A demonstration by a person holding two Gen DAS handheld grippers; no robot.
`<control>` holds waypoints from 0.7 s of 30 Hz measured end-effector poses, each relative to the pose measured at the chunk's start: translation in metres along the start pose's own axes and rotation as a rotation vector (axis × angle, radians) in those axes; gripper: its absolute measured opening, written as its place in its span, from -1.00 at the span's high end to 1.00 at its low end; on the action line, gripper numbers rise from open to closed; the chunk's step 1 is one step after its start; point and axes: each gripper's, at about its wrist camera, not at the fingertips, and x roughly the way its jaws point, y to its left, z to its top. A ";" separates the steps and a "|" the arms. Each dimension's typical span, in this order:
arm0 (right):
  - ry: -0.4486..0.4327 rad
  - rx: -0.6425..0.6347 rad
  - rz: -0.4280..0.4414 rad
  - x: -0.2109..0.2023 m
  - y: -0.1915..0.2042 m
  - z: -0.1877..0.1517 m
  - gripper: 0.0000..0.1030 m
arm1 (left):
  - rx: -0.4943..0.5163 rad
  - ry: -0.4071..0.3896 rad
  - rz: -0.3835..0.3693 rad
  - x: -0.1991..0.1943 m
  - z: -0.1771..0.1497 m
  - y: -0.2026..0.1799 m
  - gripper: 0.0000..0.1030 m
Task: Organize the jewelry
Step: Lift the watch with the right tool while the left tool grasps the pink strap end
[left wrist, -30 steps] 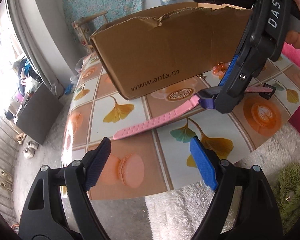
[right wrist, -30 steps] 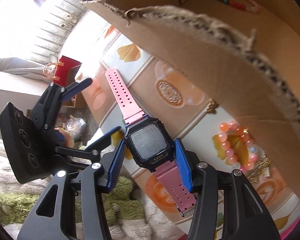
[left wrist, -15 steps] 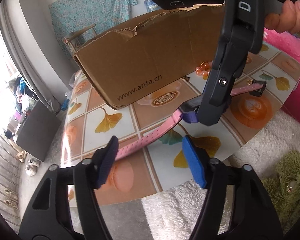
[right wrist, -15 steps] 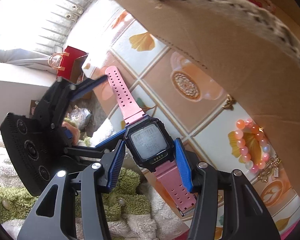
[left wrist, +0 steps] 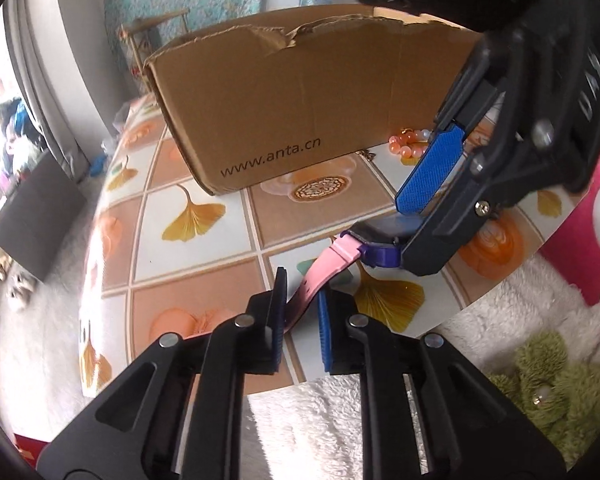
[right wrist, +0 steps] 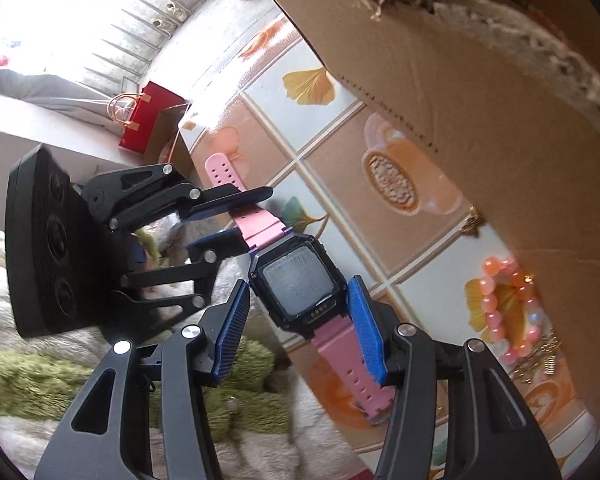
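A pink-strapped watch with a dark square face hangs over the tiled table. My right gripper is shut on its case, one blue pad on each side. In the left wrist view that gripper comes in from the upper right with the case in it. My left gripper is closing on the free end of the strap, and its pads touch the strap on both sides. From the right wrist view the left gripper pinches the strap near its middle.
An open cardboard box stands behind the watch, its torn rim close by. A pink-orange bead bracelet and a small gold charm lie by its wall. A green plush lies on white rug below the table edge.
My left gripper's jaws have gone from wide apart to closed around the pink strap. The right gripper, still holding the watch, has rolled and come closer to the left one.
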 end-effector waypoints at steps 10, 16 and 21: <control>-0.076 -0.120 -0.188 -0.010 0.017 -0.032 0.03 | -0.087 0.038 -0.100 0.008 0.008 0.022 0.77; -0.112 -0.163 -0.337 0.001 0.032 -0.043 0.19 | -0.111 0.052 -0.131 0.015 0.013 0.034 0.77; -0.137 -0.140 -0.419 -0.002 0.036 -0.053 0.46 | -0.145 0.061 -0.159 0.014 0.011 0.041 0.77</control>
